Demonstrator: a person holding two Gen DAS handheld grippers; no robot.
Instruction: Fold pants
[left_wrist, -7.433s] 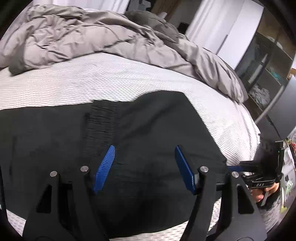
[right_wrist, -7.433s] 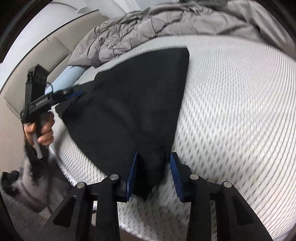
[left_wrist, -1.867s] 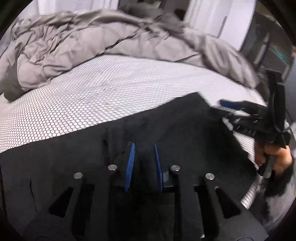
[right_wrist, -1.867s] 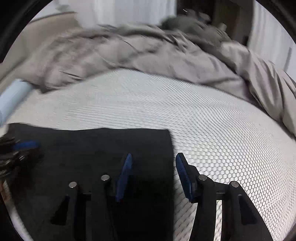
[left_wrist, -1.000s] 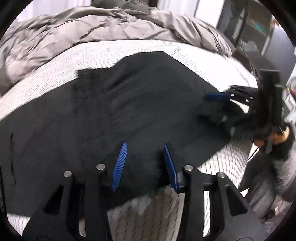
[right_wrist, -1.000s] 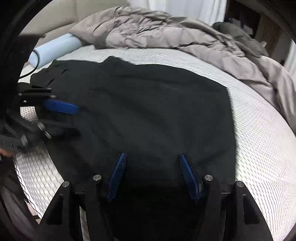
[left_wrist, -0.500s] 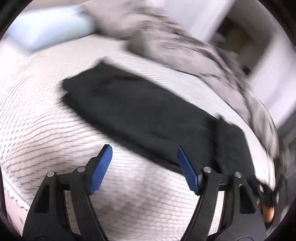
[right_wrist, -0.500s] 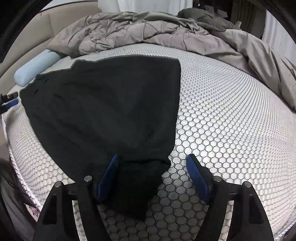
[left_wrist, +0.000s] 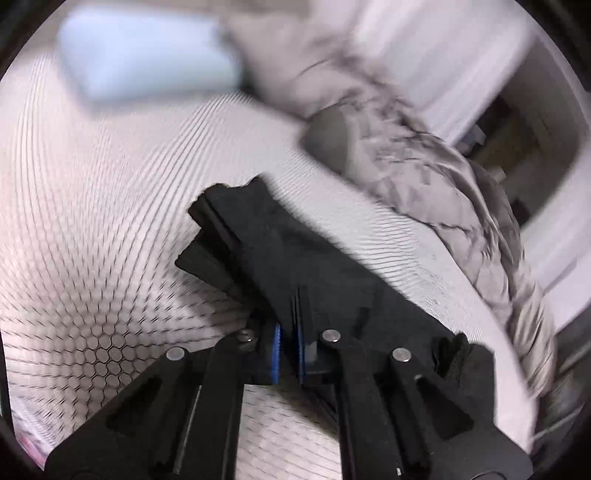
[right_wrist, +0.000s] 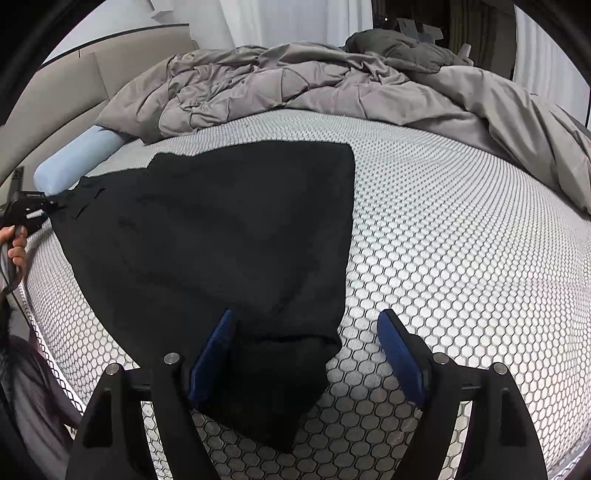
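Black pants (right_wrist: 229, 229) lie flat on the white honeycomb mattress (right_wrist: 461, 258), folded lengthwise. My right gripper (right_wrist: 304, 321) stands open over their near corner; the cloth lies between the blue pads without being pressed. At the far left end, a hand holds my left gripper (right_wrist: 44, 205) at the pants' edge. In the blurred left wrist view the pants (left_wrist: 295, 258) run away from the camera. There my left gripper (left_wrist: 288, 350) is shut on the pants, its blue pads close together with black cloth pinched between them.
A crumpled grey duvet (right_wrist: 332, 81) covers the far side of the bed. A light-blue bolster (right_wrist: 74, 162) lies by the beige headboard (right_wrist: 66, 96). The mattress edge drops off at the lower left, where the person's dark sleeve (right_wrist: 22, 387) shows.
My left gripper, wide open over bare mattress half a second ago, has moved onto the pants' end and closed on the cloth. The right gripper has hardly moved and stays open.
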